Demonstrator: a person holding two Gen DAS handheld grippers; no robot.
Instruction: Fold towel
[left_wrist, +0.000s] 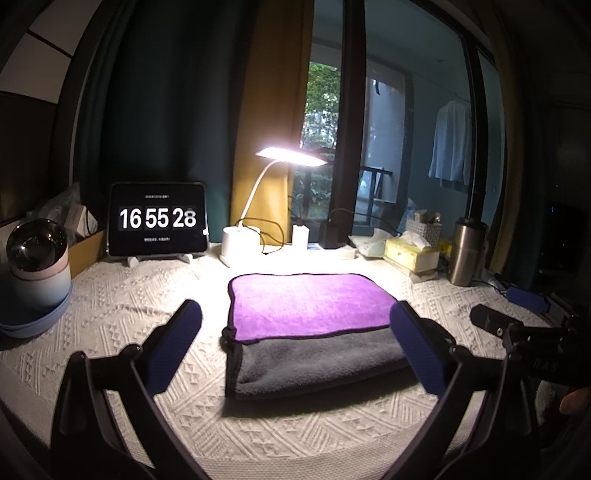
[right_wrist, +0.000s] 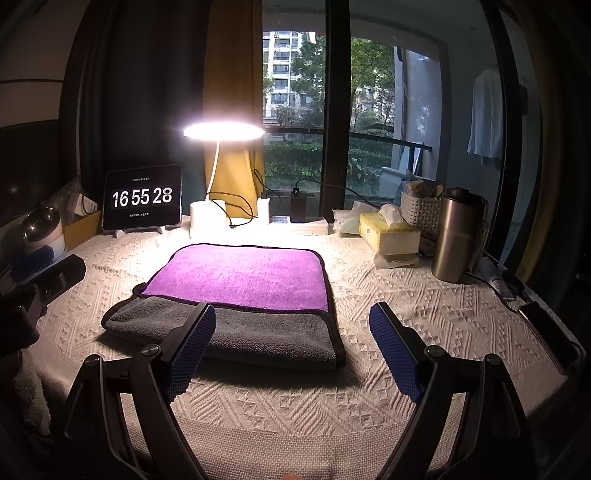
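Note:
A folded towel (left_wrist: 314, 314) lies flat on the white textured cloth, purple face on top toward the lamp and a grey layer showing at the near edge. It also shows in the right wrist view (right_wrist: 243, 280). My left gripper (left_wrist: 295, 314) is open and empty, held above the towel's near edge with its blue pads on either side. My right gripper (right_wrist: 291, 317) is open and empty, over the towel's near right corner. The right gripper's body shows at the right of the left wrist view (left_wrist: 517, 328).
At the back stand a lit desk lamp (right_wrist: 221, 133), a tablet clock (right_wrist: 142, 197), a tissue box (right_wrist: 389, 232), a white basket (right_wrist: 421, 206) and a steel tumbler (right_wrist: 456, 236). A pink-and-blue container (left_wrist: 37, 266) sits at the left. A phone (right_wrist: 550, 332) lies at the right edge.

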